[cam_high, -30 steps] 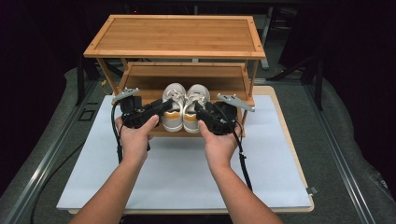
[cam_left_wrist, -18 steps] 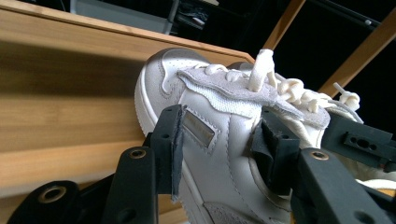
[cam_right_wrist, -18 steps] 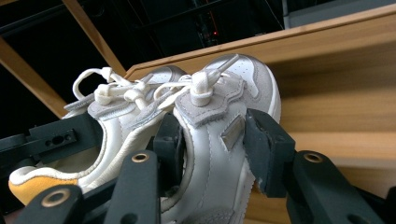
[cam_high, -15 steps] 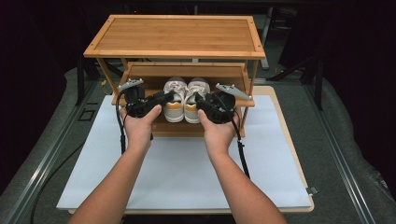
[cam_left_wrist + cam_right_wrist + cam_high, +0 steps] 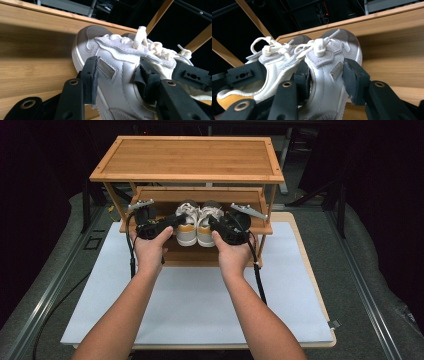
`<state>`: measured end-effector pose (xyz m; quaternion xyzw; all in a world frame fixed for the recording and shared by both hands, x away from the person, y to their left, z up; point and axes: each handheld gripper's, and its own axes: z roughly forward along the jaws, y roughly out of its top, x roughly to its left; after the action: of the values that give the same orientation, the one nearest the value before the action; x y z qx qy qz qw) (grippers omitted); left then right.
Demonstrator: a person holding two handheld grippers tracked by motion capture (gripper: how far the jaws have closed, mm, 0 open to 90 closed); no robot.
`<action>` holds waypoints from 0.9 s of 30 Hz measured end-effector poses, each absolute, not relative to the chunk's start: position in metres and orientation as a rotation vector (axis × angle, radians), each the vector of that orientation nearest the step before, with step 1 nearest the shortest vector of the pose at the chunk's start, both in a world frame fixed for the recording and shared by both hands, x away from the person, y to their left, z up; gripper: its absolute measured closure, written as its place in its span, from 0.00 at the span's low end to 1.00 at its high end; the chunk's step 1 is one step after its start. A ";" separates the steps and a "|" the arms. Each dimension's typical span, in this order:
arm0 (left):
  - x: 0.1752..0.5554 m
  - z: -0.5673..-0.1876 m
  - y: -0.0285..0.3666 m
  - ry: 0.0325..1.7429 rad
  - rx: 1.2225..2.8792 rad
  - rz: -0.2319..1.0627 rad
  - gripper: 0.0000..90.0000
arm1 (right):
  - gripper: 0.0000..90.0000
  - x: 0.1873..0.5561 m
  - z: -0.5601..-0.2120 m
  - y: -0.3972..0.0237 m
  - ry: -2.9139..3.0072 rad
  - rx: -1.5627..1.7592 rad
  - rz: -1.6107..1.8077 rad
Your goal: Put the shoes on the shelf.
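Sneakers: left gripper (image 5: 172, 221) clamps left shoe (image 5: 187, 224), right gripper (image 5: 214, 224) clamps right shoe (image 5: 207, 225), on rack (image 5: 187, 160) middle shelf. Risk: heels overhang front edge, could drop when released.

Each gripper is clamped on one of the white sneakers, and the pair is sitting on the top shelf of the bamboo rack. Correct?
Not quite. The sneakers are on the lower shelf of the bamboo rack, under its top board, as the high view shows. The rest holds: the left gripper is clamped on the left sneaker and the right gripper on the right sneaker.
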<state>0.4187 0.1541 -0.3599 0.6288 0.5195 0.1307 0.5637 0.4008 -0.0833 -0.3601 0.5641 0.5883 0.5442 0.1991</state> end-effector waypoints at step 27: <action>0.440 -0.357 0.154 1.273 1.503 0.270 0.58 | 0.62 0.425 -0.363 -0.085 1.657 1.672 1.523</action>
<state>0.4399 0.1543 -0.3573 0.6336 0.5367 0.1137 0.5455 0.4254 -0.0850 -0.3630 0.5880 0.5825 0.5355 0.1680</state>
